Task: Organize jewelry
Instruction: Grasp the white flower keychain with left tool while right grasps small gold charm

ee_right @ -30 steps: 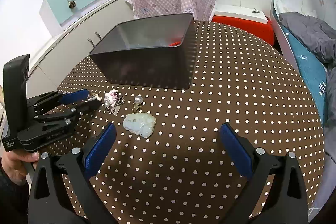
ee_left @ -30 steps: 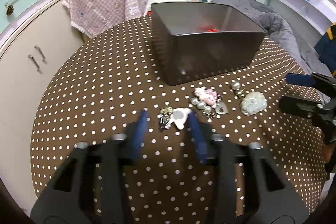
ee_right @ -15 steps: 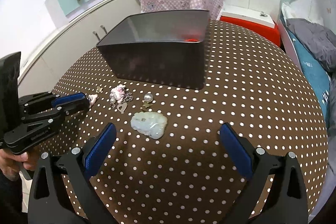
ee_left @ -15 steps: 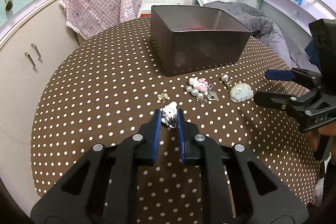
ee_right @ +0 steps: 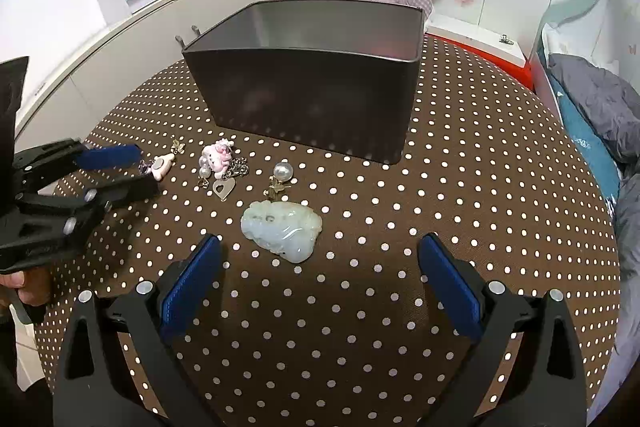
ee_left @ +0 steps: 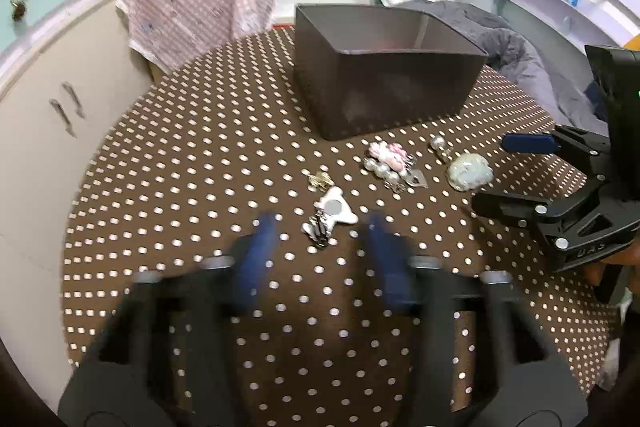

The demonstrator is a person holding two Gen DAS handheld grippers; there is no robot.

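Low in the left wrist frame, the left gripper (ee_left: pixel 322 227), jaws just reopened, apparently blurred, brackets the white charm (ee_left: pixel 335 211) untouched; it should close squarely. Mid-frame, the wide-open right gripper (ee_right: pixel 320 267) faces the jade pendant (ee_right: pixel 282 229). Beyond stands the dark bin (ee_right: pixel 304 99).

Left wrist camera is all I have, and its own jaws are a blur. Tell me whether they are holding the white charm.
Observer: No. In the right wrist view the left gripper has its jaws apart; they have just been opening. The white charm lies on the cloth at their tips, with no pad on it.
Operator: Report the right gripper's jaws. I see them only from the side.
Observer: The right gripper is wide open and empty. The jade pendant lies just ahead of it, nearer its left pad.
Operator: Say what is behind my camera.
Observer: A hand holds the left gripper's handle.
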